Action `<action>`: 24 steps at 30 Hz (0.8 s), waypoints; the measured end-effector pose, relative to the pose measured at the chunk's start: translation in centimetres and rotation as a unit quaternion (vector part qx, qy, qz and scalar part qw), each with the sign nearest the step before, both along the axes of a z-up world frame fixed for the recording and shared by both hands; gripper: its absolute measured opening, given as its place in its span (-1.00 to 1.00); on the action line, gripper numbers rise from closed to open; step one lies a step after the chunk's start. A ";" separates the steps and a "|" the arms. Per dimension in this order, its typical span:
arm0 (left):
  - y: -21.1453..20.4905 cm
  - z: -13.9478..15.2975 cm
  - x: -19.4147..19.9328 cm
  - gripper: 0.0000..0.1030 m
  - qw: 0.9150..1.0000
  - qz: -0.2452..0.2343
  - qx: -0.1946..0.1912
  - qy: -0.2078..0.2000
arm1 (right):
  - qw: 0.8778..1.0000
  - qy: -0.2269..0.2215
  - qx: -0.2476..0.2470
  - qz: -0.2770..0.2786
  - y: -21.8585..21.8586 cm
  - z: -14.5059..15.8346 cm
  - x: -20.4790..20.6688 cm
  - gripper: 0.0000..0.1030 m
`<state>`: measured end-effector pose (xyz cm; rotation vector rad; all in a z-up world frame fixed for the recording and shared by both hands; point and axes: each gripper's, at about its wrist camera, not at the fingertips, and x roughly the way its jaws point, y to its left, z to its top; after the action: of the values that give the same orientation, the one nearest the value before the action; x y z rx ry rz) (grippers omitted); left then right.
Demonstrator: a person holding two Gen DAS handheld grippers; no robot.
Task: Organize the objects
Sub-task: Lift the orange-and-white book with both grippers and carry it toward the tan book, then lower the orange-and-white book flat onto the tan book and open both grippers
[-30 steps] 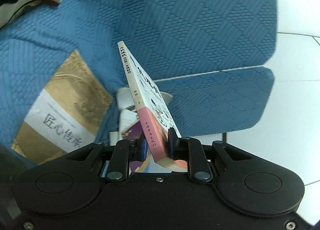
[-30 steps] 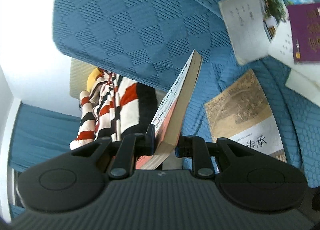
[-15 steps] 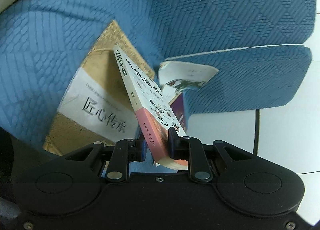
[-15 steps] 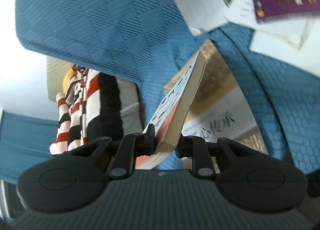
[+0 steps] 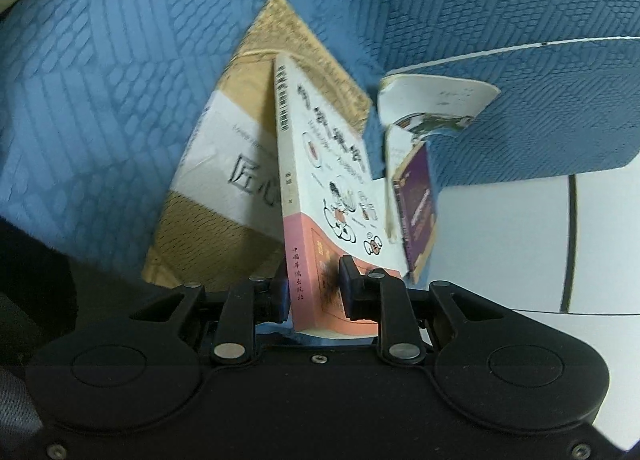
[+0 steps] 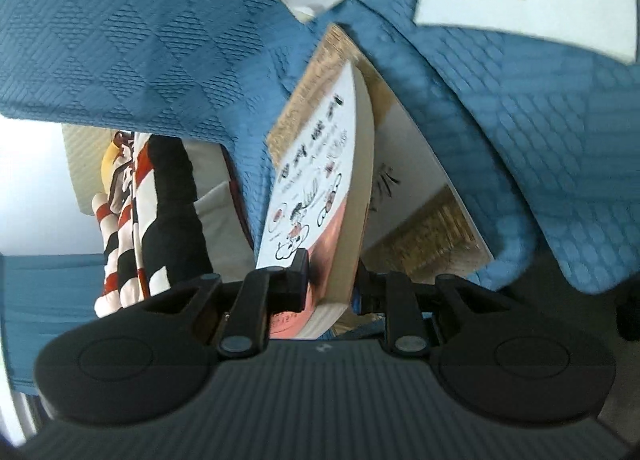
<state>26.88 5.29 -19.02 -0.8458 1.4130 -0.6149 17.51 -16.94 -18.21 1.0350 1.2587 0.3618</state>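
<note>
White-pink book (image 5: 320,188) pinched between both my claws, left gripper (image 5: 314,292) at spine end, right gripper (image 6: 330,284) at page edge, tan book (image 5: 240,164) beyond.

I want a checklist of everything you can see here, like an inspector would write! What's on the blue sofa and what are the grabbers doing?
Surface: blue quilted sofa cover, bare in places.
Job's things: white-and-pink paperback book, held up on edge by both tools; tan hardcover book with a white band lying flat behind it; purple-covered book and white open booklet off to one side.
Clutter: red, white and black striped plush toy beyond the sofa's edge.
Grippers: left tool shut on the paperback's spine end; right tool shut on its page edge.
Cables: nothing seen.
Surroundings: pale tiled floor.
</note>
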 end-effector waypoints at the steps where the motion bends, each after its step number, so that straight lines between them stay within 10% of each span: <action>1: -0.2 -0.3 0.0 -0.54 1.000 0.001 0.007 0.004 | 1.000 0.005 -0.004 0.000 0.1 -0.4 -0.2 -0.51; 24: -3.4 -0.9 -0.1 -0.31 0.995 -0.022 0.098 0.009 | 0.998 0.054 -0.027 0.008 -0.2 -3.4 -0.8 -0.18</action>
<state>26.79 1.90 -19.95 -0.6670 1.4843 -0.4935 16.69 -17.16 -21.63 1.0100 1.3678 0.2862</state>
